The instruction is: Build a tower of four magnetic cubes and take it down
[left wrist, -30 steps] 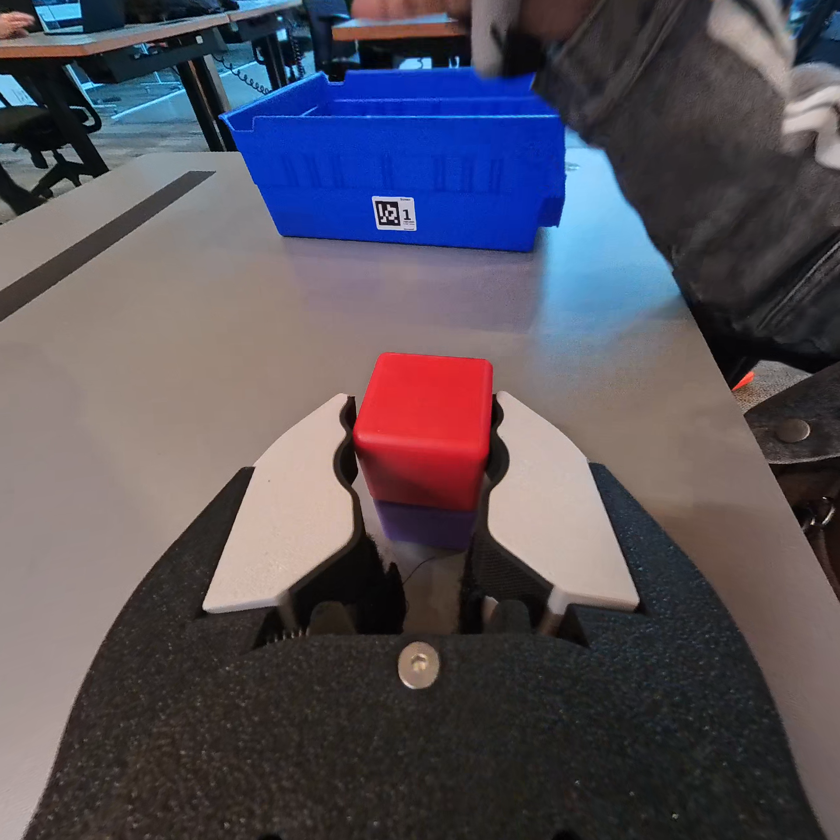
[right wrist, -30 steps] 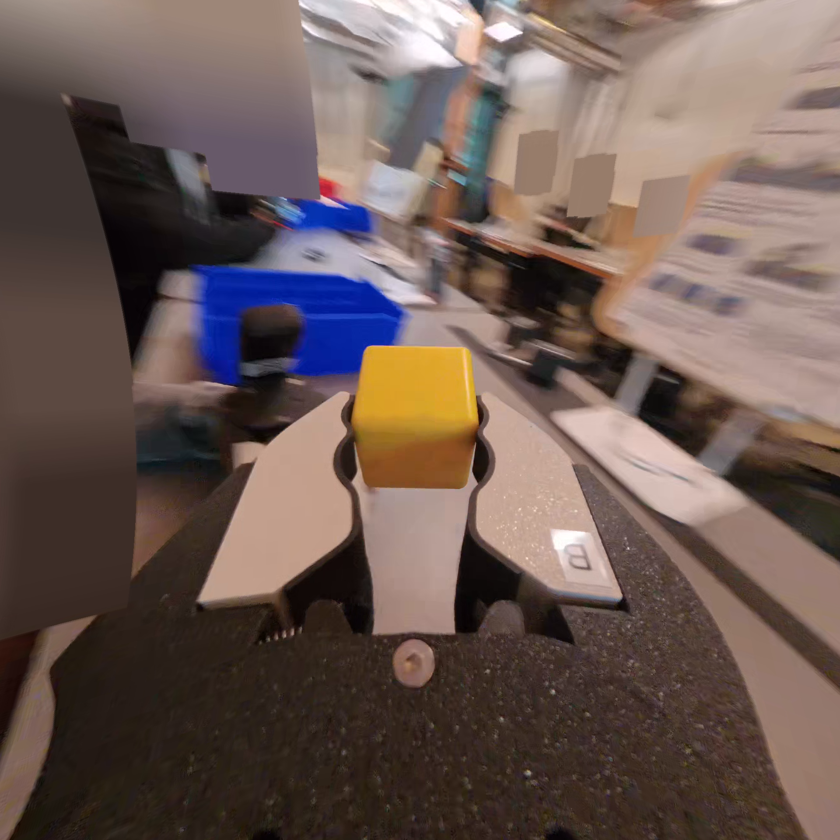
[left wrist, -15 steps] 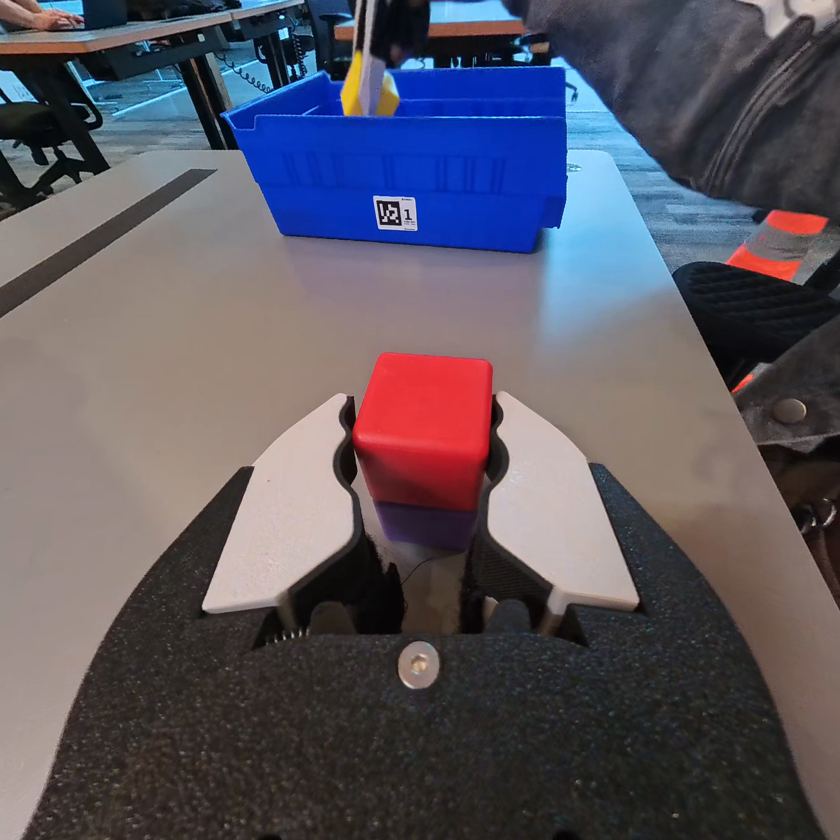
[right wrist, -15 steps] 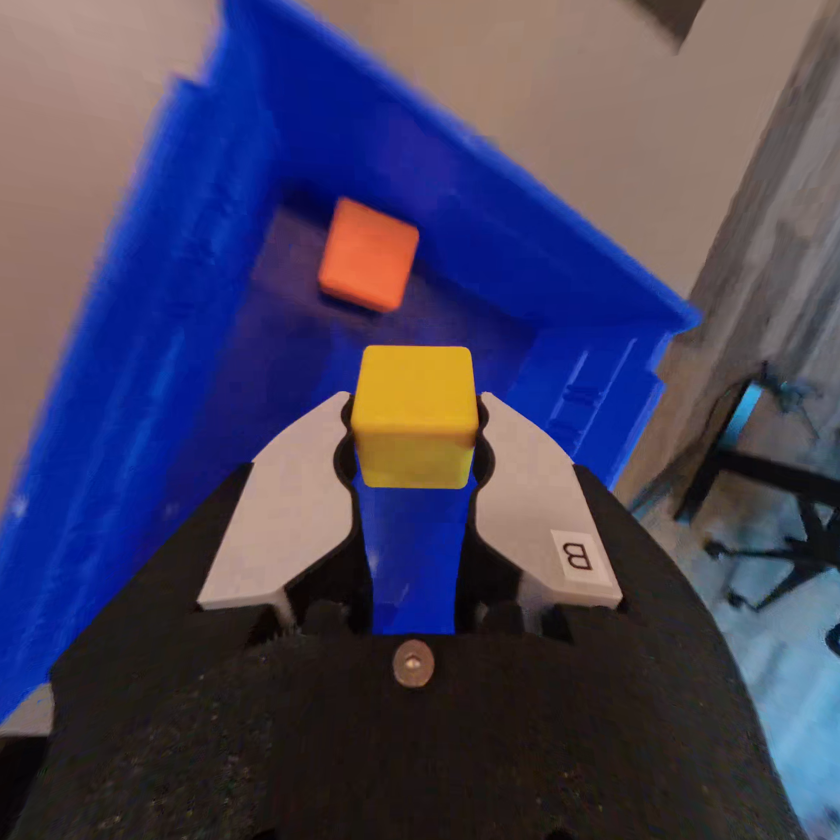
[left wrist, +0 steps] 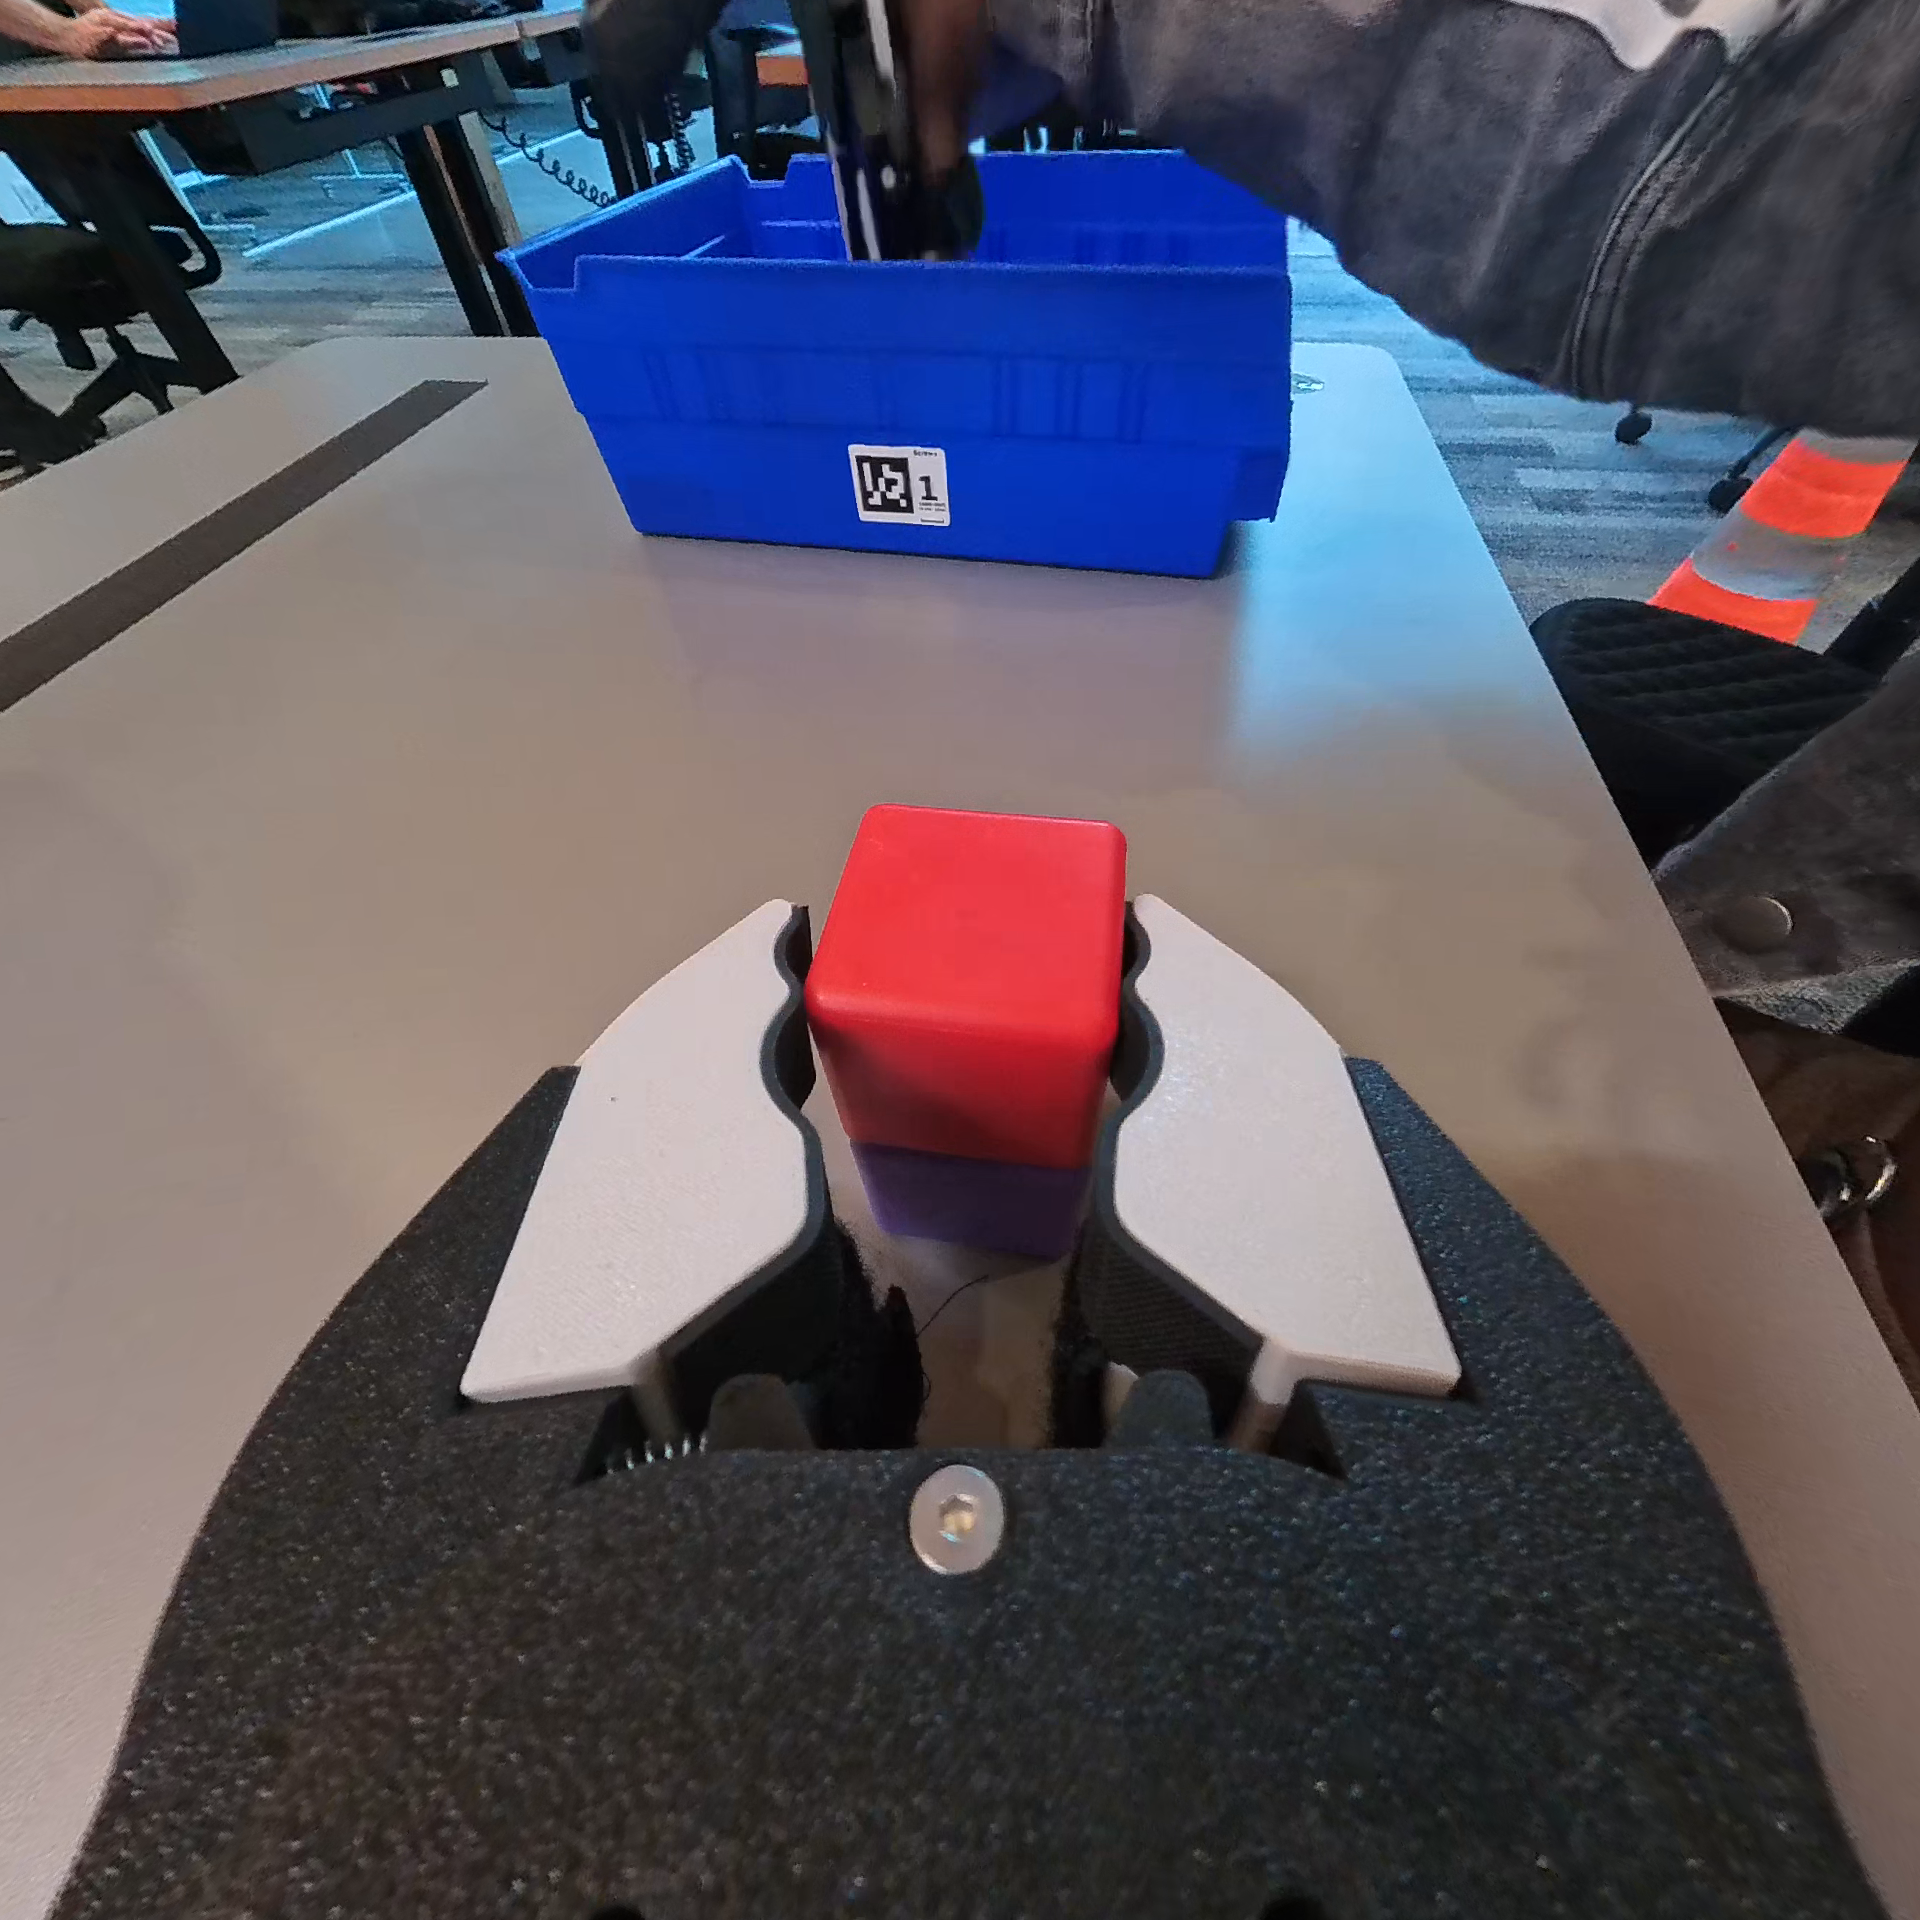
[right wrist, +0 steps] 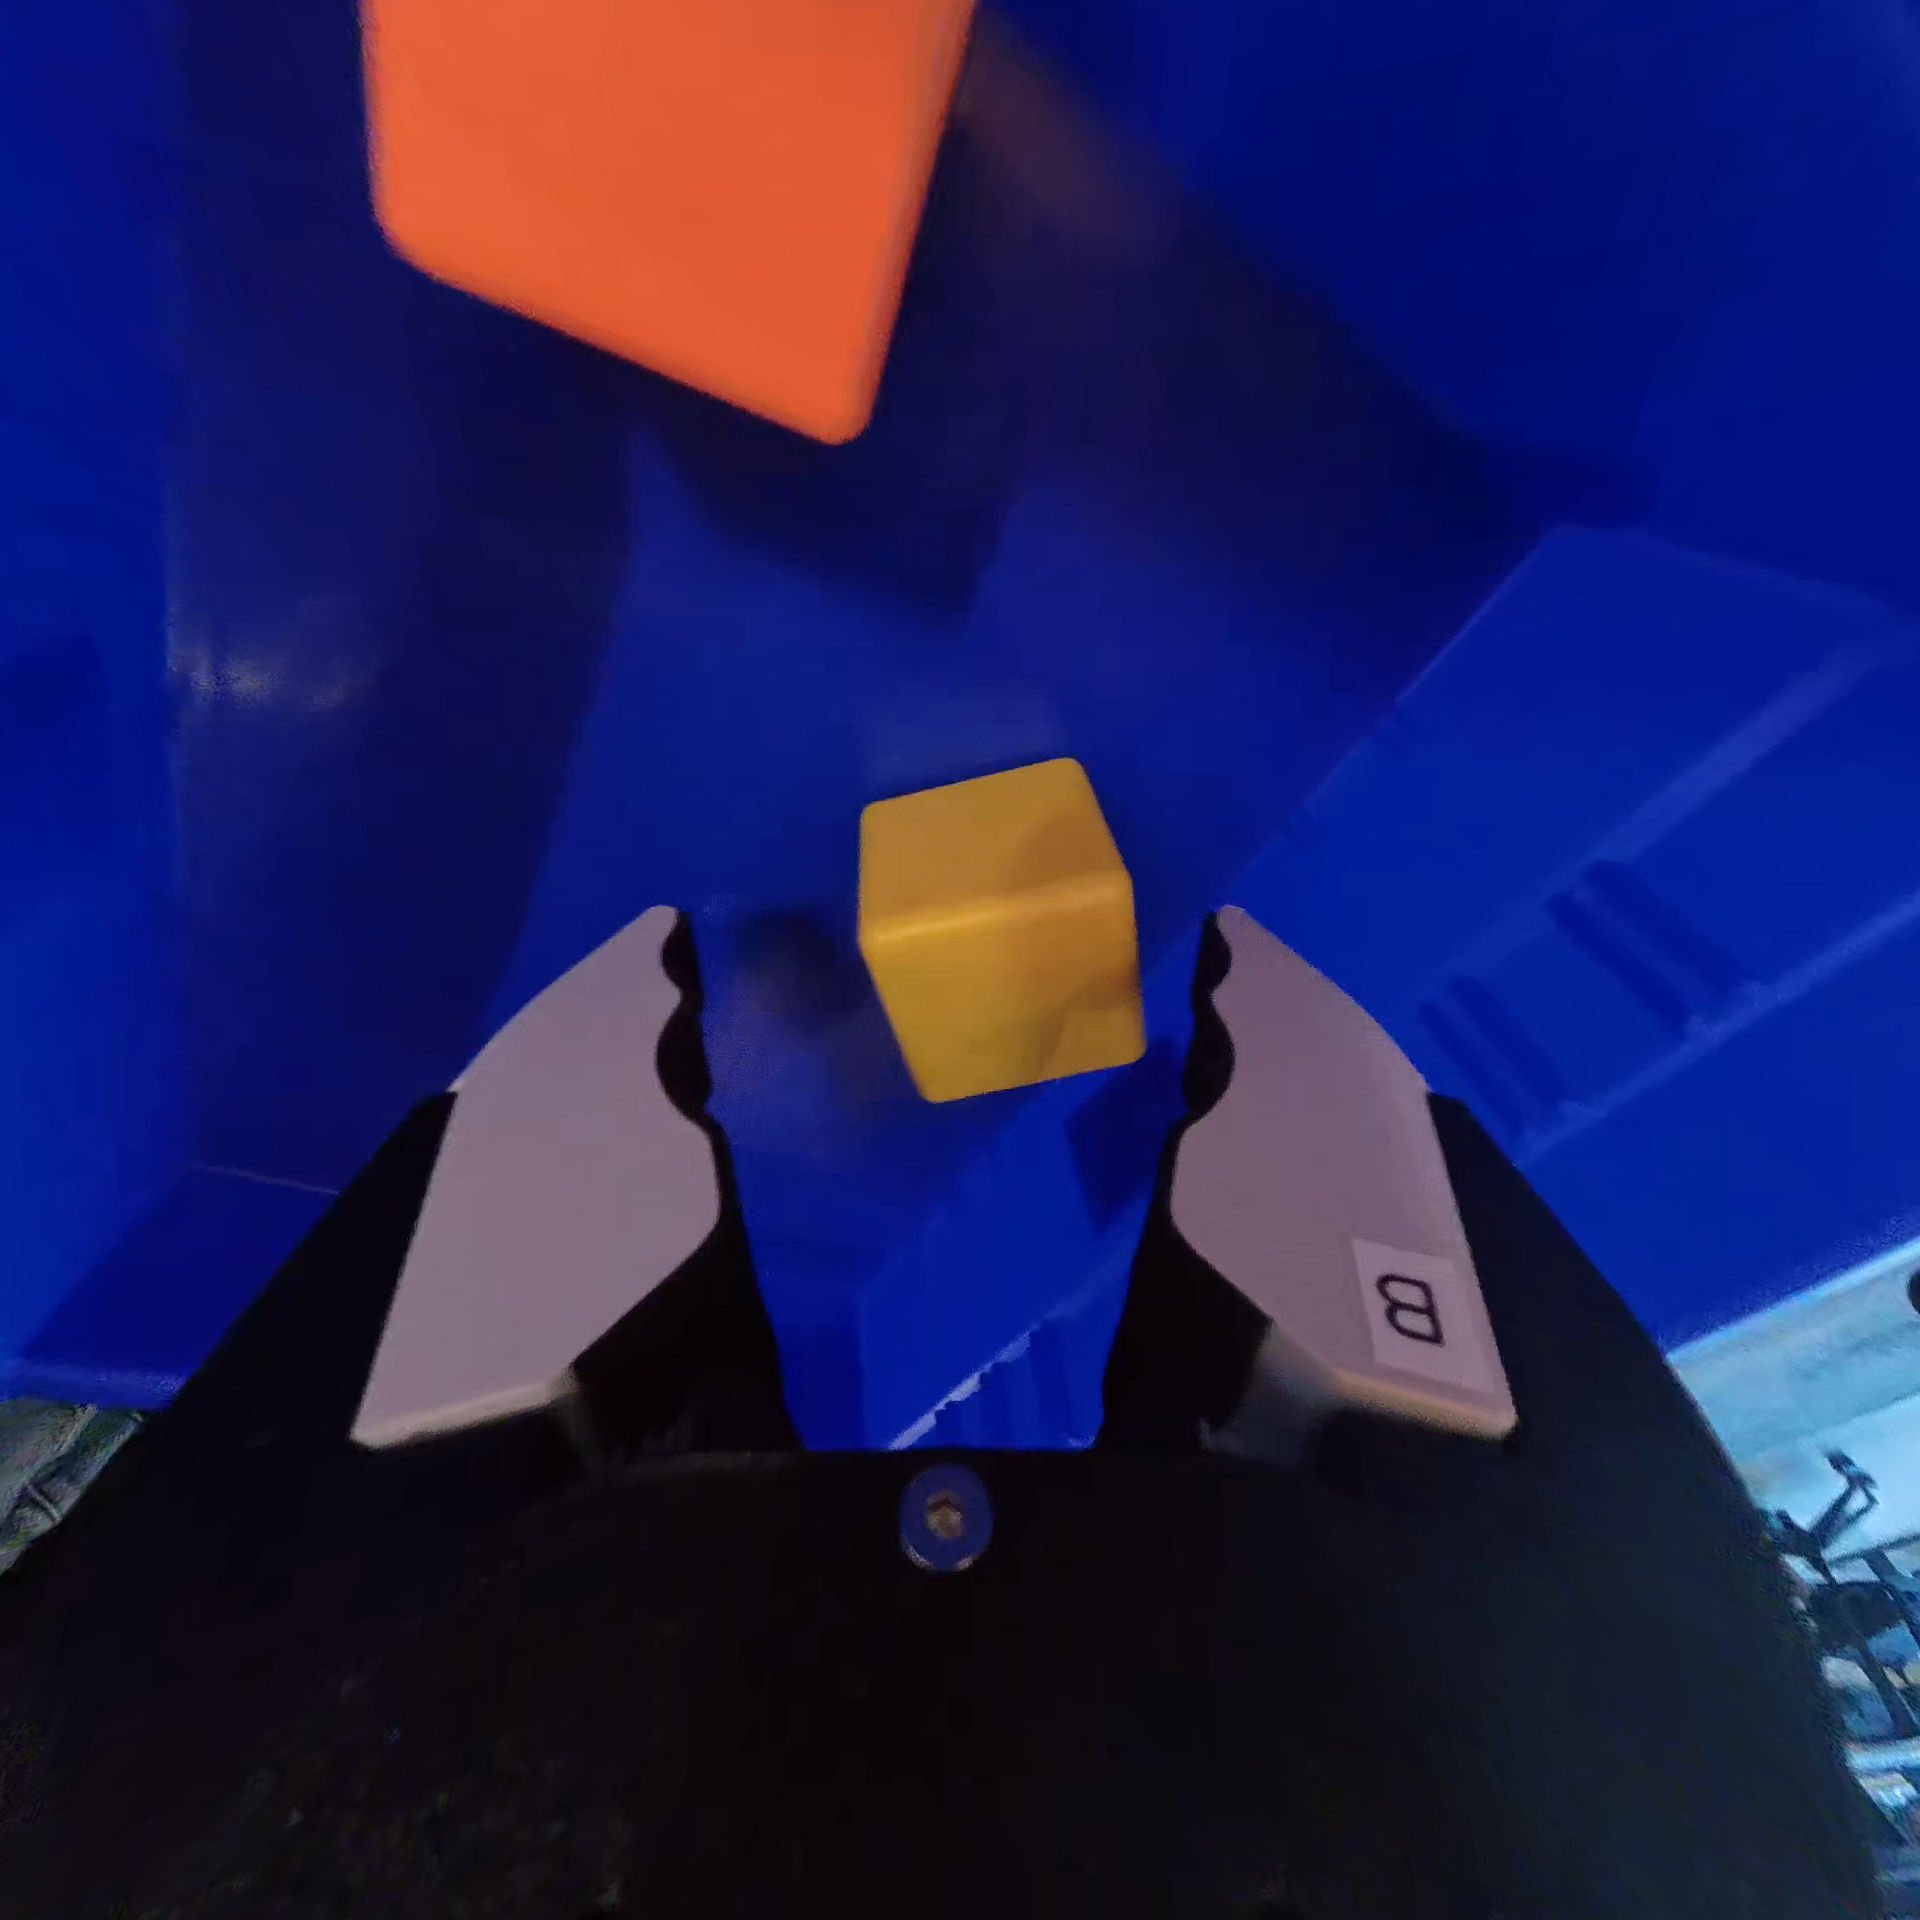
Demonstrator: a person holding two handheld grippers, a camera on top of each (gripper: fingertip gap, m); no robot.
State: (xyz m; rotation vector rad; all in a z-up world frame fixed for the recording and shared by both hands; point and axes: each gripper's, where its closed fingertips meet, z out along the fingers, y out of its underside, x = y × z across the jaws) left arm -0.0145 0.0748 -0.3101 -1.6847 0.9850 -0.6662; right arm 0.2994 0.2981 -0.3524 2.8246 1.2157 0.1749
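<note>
- Cubes first: a red cube sits stacked on a purple cube on the grey tabletop, so it's a two-high stack near the front edge.
- Left tongs are pinching the red cube, with both pads pressed flat against its sides.
- Yellow cube is inside the blue bin, tilted, between the fingers of the right tongs but with clear gaps on both sides, so those tongs are spread and hold nothing.
- Orange cube lies farther in, on the bin floor.
- Bin stands at the far end of the tabletop, a white code sticker on its front wall.
- A grey sleeve reaches over the bin from the right.
</note>
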